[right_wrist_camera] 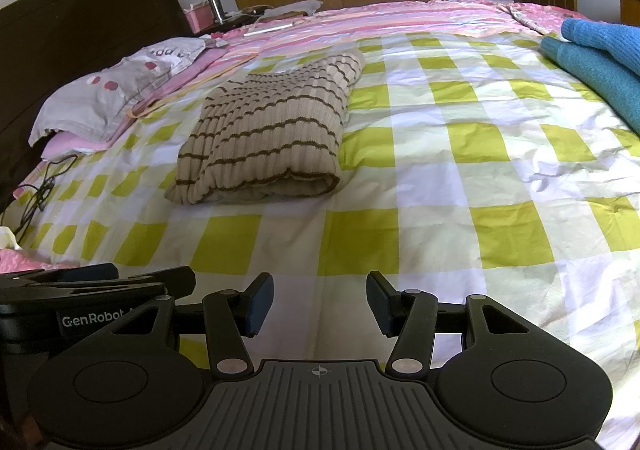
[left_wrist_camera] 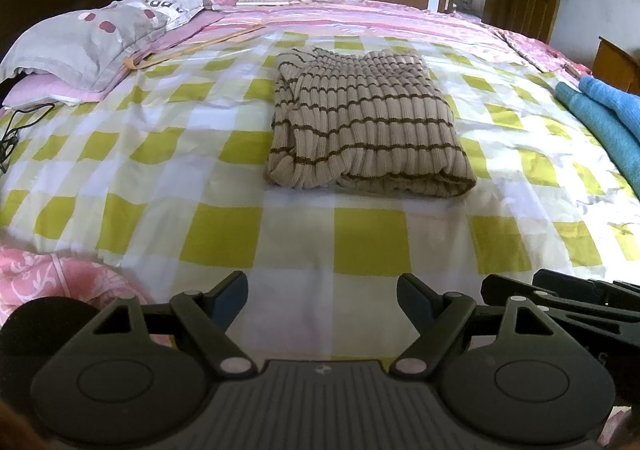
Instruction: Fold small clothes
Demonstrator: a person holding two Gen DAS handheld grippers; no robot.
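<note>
Both claws [left_wrist_camera: 320,298] [right_wrist_camera: 320,300] open, empty; folded striped sweater [left_wrist_camera: 368,122] lies well ahead on bed.

We hold our left gripper [left_wrist_camera: 322,300] low and near, jaws spread wide with nothing between them. Our right gripper [right_wrist_camera: 320,304] sits just beside it, likewise parted and empty.

Bed with a checked cover

The bed [left_wrist_camera: 360,234] wears a yellow-and-white checked cover; a folded beige striped sweater [left_wrist_camera: 368,122] lies mid-bed, a grey pillow [left_wrist_camera: 92,38] by the headboard, blue knitwear [left_wrist_camera: 608,118] at the right edge, and a pink blanket [left_wrist_camera: 52,282] at the near left.
</note>
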